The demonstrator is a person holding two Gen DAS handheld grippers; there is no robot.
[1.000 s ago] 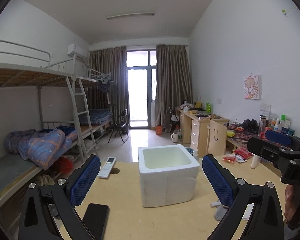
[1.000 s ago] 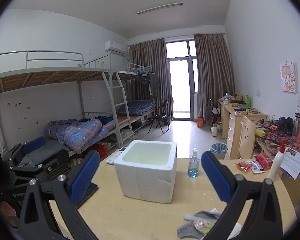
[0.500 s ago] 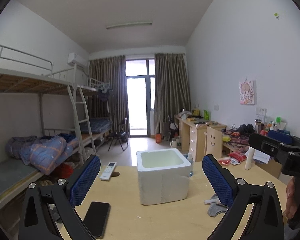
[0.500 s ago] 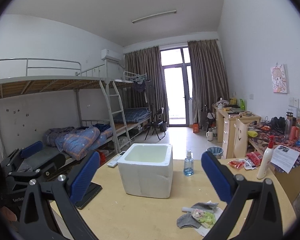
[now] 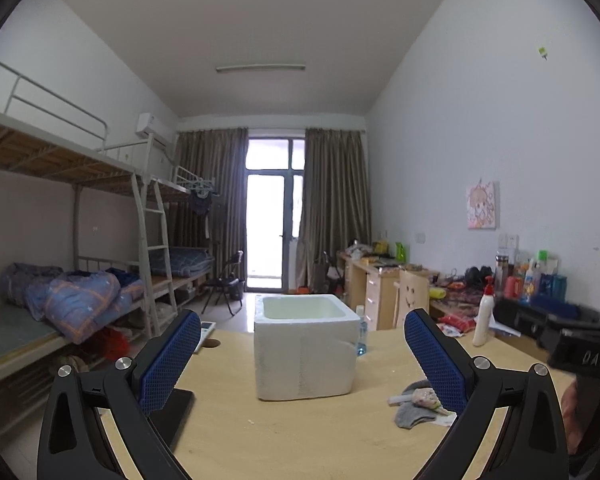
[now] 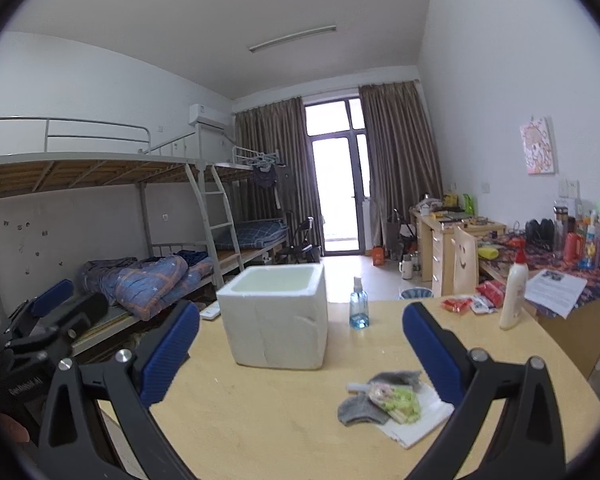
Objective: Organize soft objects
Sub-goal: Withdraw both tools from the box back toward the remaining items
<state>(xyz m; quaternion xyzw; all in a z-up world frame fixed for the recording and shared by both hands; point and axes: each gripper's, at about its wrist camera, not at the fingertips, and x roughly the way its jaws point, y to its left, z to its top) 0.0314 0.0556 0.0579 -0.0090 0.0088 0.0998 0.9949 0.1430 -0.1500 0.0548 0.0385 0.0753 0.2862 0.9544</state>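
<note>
A white foam box (image 5: 305, 352) (image 6: 274, 316) stands open-topped in the middle of the round wooden table (image 5: 300, 432) (image 6: 260, 416). A small pile of soft things, a grey sock (image 6: 360, 410) (image 5: 410, 416) and a green-and-pink patterned cloth (image 6: 398, 398) (image 5: 426, 396) on a white cloth (image 6: 416, 420), lies right of the box near the front. My left gripper (image 5: 302, 360) is open and empty, held back from the box. My right gripper (image 6: 300, 348) is open and empty, above the table short of the pile.
A blue spray bottle (image 6: 359, 304) stands behind the box on the right. A white bottle with a red cap (image 6: 514, 292) and red snack packets (image 6: 466, 304) sit at the table's right edge. A black phone (image 5: 176, 412) and a white remote (image 5: 204, 330) lie on the left.
Both grippers have drawn back from the box and tilted upward; the box looks smaller and the pile of soft things has come into fuller view. Both stay open.
</note>
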